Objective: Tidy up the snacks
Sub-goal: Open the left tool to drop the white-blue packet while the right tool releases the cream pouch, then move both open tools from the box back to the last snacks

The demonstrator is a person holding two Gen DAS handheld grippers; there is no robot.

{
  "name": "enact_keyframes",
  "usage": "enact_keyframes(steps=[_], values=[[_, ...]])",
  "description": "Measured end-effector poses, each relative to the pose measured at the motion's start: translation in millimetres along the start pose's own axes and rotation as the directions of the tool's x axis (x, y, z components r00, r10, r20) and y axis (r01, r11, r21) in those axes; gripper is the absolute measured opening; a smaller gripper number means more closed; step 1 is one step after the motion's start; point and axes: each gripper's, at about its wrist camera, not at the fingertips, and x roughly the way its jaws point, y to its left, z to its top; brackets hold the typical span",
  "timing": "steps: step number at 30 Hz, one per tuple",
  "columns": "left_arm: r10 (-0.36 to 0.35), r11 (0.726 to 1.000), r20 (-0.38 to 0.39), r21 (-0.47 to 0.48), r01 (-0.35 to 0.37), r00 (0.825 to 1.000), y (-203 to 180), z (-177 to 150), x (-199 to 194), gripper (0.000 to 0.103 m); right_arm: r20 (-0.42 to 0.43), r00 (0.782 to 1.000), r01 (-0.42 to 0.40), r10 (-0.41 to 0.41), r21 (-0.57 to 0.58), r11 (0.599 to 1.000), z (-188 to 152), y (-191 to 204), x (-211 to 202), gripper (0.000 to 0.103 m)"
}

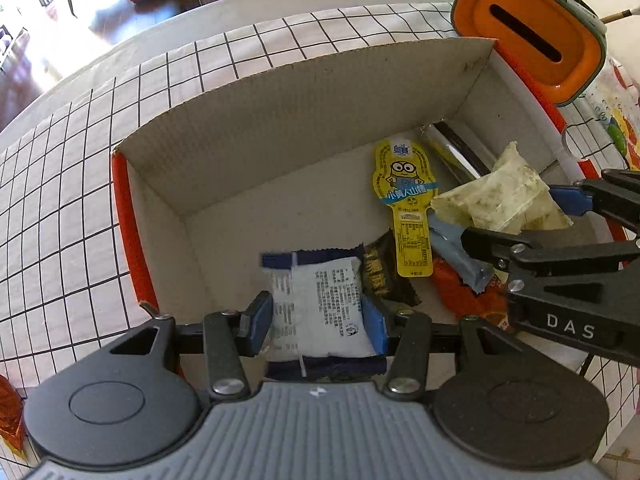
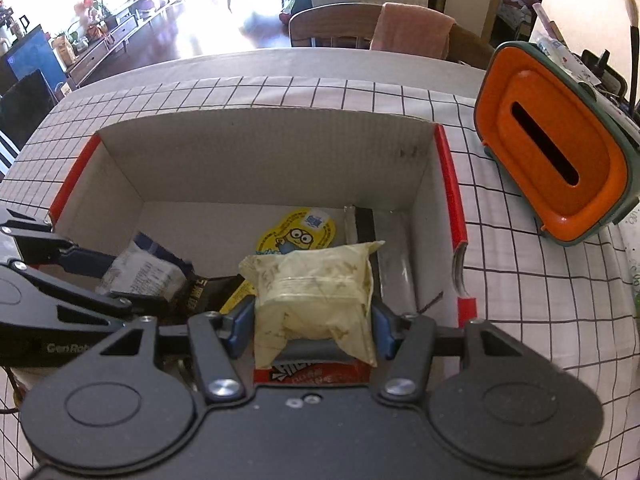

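Both grippers reach down into an open cardboard box with red outer sides. My left gripper is shut on a white snack packet with blue ends, held over the box's near side. My right gripper is shut on a pale yellow wrapped snack, its blue pads pressing both sides. On the box floor lie a yellow Minion packet, a dark packet with gold letters, a grey-blue bar, an orange-red packet and a silver packet.
The box stands on a white tablecloth with a black grid. An orange tissue holder with a green rim stands at the right, close to the box. An orange packet lies at the left edge. Chairs stand beyond the table.
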Motion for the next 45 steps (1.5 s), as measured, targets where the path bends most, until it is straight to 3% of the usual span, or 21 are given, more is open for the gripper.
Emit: enact_keyframes(steps=[6, 13, 16, 20, 23, 30, 32, 35, 45], values=[[-0.009, 1.000, 0.036, 0.014, 0.009, 0.999, -1, -3, -9, 0.048, 0.004, 1.000, 0.010, -0.010, 0.002, 1.000, -1, 1, -2, 0.061], [-0.032, 0.999, 0.107, 0.001, 0.032, 0.994, 4, -15, -31, 0.057, 0.019, 1.000, 0.004, -0.005, 0.014, 1.000, -6, 2, -14, 0.063], [-0.045, 0.999, 0.145, 0.001, 0.045, 0.988, 9, -19, -45, 0.062, 0.038, 0.999, -0.001, 0.000, 0.020, 1.000, -7, 3, -22, 0.070], [-0.053, 0.999, 0.201, 0.011, 0.052, 0.978, 16, -29, -66, 0.062, 0.065, 0.998, -0.019, 0.017, 0.027, 0.999, -9, 7, -38, 0.071], [-0.061, 0.998, 0.234, 0.007, 0.061, 0.970, 24, -36, -80, 0.062, 0.098, 0.995, -0.030, 0.026, 0.032, 0.999, -12, 13, -53, 0.081], [-0.060, 0.998, 0.305, -0.008, 0.065, 0.950, 43, -53, -102, 0.067, 0.158, 0.985, -0.070, 0.065, 0.027, 0.997, -13, 33, -83, 0.082], [-0.056, 0.998, 0.322, -0.006, 0.061, 0.945, 48, -59, -109, 0.067, 0.180, 0.980, -0.088, 0.082, 0.025, 0.996, -14, 41, -91, 0.083], [-0.058, 0.998, 0.345, -0.006, 0.064, 0.937, 57, -70, -118, 0.070, 0.219, 0.972, -0.098, 0.090, 0.025, 0.995, -16, 54, -101, 0.095], [-0.047, 0.998, 0.438, -0.021, 0.063, 0.898, 103, -113, -150, 0.079, 0.284, 0.947, -0.154, 0.149, -0.006, 0.988, -19, 109, -119, 0.102]])
